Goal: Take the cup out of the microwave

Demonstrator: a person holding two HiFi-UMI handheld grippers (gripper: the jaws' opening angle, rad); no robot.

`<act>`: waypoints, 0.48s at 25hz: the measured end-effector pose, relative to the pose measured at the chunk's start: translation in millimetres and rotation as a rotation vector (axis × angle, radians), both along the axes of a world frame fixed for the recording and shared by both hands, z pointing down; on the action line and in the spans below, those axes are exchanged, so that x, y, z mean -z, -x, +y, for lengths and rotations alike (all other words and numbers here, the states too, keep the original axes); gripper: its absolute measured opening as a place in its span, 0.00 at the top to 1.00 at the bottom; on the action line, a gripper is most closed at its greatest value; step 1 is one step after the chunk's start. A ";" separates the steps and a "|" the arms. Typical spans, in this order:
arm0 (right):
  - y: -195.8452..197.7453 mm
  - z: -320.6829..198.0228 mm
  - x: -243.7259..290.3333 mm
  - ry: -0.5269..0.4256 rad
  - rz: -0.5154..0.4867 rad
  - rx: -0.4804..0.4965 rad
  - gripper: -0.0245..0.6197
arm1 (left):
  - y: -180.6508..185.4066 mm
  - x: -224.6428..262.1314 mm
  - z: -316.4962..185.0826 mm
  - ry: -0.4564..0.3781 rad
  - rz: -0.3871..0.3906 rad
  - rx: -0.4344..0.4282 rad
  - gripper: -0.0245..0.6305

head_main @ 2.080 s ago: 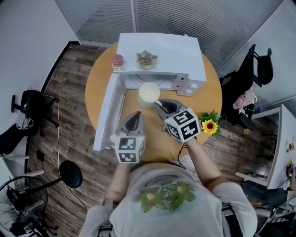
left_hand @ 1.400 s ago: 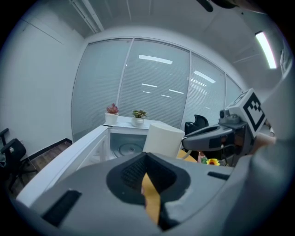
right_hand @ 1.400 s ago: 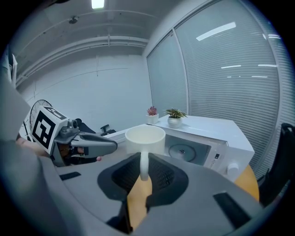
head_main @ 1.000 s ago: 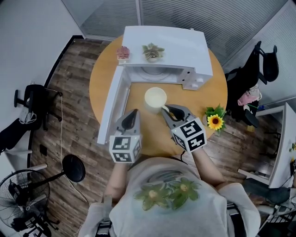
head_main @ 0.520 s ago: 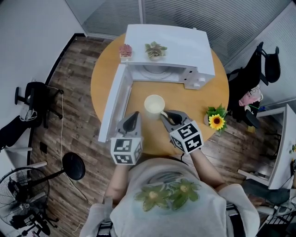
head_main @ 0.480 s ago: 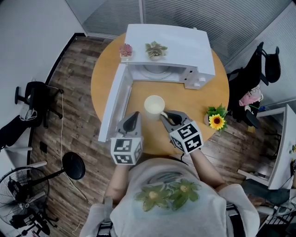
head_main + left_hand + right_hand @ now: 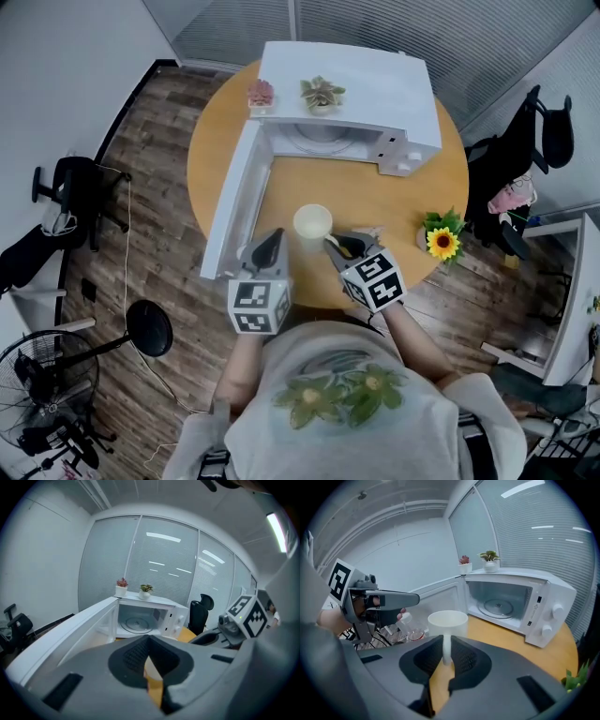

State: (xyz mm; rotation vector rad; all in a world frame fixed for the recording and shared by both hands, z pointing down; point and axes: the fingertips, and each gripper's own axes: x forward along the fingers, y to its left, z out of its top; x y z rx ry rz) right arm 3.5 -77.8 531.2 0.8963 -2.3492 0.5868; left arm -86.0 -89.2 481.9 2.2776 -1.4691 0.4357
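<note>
A white cup (image 7: 312,222) hangs just above the round wooden table (image 7: 394,202), well in front of the white microwave (image 7: 347,84), whose door (image 7: 230,211) stands wide open to the left. My right gripper (image 7: 330,242) is shut on the cup's handle; in the right gripper view the thin handle (image 7: 446,648) sits pinched between the dark pads below the cup (image 7: 447,620). Left of the cup, my left gripper (image 7: 272,234) is shut and holds nothing. The microwave's chamber (image 7: 501,604) shows only its glass turntable.
Two small potted plants (image 7: 323,92) stand on top of the microwave. A sunflower (image 7: 441,242) sits at the table's right edge. Office chairs (image 7: 525,141), a fan and a round black stand are on the floor around the table.
My right gripper has carried the cup away from the microwave's mouth, toward me and lower over the table. The left gripper has hardly shifted.
</note>
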 end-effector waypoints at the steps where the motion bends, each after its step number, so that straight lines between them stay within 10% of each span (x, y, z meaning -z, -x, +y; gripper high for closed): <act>1: 0.4 1.7 -3.4 0.009 0.001 0.000 0.86 | 0.4 -1.3 1.9 0.003 0.000 0.003 0.96; 12: 5.5 16.8 -51.1 0.080 0.051 0.006 0.86 | 4.0 -28.9 26.1 0.071 -0.013 0.027 0.96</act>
